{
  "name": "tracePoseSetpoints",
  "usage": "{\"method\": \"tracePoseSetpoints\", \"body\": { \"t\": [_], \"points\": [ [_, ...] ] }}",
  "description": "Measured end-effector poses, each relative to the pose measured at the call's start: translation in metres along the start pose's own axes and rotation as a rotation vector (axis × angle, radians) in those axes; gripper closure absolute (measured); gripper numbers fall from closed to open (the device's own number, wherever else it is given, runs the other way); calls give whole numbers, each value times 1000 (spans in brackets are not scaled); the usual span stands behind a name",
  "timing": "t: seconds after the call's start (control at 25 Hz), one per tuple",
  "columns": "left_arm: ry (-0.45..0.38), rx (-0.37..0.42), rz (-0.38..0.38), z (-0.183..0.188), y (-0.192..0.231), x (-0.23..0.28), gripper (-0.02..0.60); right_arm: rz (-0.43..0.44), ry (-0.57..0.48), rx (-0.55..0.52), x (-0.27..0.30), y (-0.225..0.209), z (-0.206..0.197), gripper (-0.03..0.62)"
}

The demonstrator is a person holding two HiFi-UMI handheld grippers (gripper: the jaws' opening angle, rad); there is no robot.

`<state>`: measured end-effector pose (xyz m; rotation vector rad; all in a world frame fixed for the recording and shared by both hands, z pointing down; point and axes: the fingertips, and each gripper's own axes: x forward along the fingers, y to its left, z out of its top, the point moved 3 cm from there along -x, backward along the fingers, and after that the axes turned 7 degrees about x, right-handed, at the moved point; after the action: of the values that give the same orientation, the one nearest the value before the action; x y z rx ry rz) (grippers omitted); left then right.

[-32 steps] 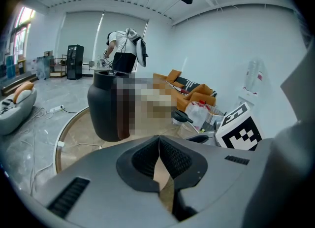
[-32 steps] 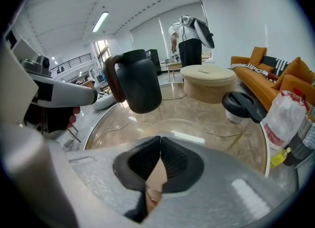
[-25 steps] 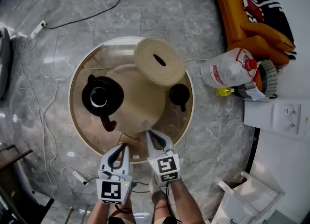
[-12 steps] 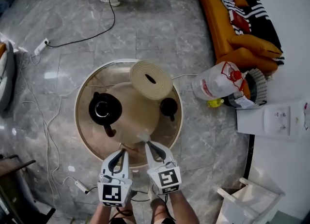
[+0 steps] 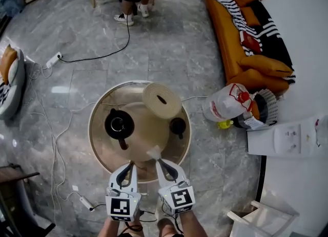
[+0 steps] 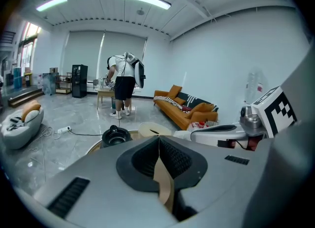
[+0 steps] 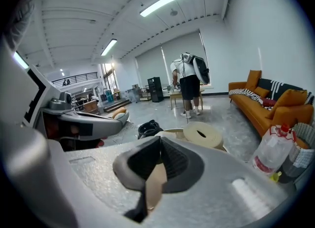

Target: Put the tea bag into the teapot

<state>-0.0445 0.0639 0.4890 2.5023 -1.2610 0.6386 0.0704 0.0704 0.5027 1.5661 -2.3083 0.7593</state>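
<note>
Moved: round glass table [image 5: 100, 149] and glossy black round teapot [image 5: 119, 125] look farther ahead of left tongs [image 5: 131, 165] and right tongs [image 5: 158, 160] than a second ago.
Tea bag: small pale tea bag [image 5: 152, 152] pokes forward past the right tips, tableward; long axis I cannot tell.
Tongs: right pinched on it; left closed, empty.
Room: grey marble floor [image 5: 169, 46], orange sofa [image 5: 230, 51] far right.

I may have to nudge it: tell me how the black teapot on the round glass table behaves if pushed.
The black teapot looks squat and wide, so it would probably slide, not tip. The round glass table looks smooth, so it may skid. The pot's top looks open: contents might spill.
</note>
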Motion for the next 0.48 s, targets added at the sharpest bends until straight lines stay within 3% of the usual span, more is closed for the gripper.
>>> {"method": "tracePoseSetpoints", "body": {
  "t": [0.48],
  "points": [
    [-29, -47, 73, 19, 21, -28, 563, 61, -20, -45, 3, 28, 30, 594]
  ]
}}
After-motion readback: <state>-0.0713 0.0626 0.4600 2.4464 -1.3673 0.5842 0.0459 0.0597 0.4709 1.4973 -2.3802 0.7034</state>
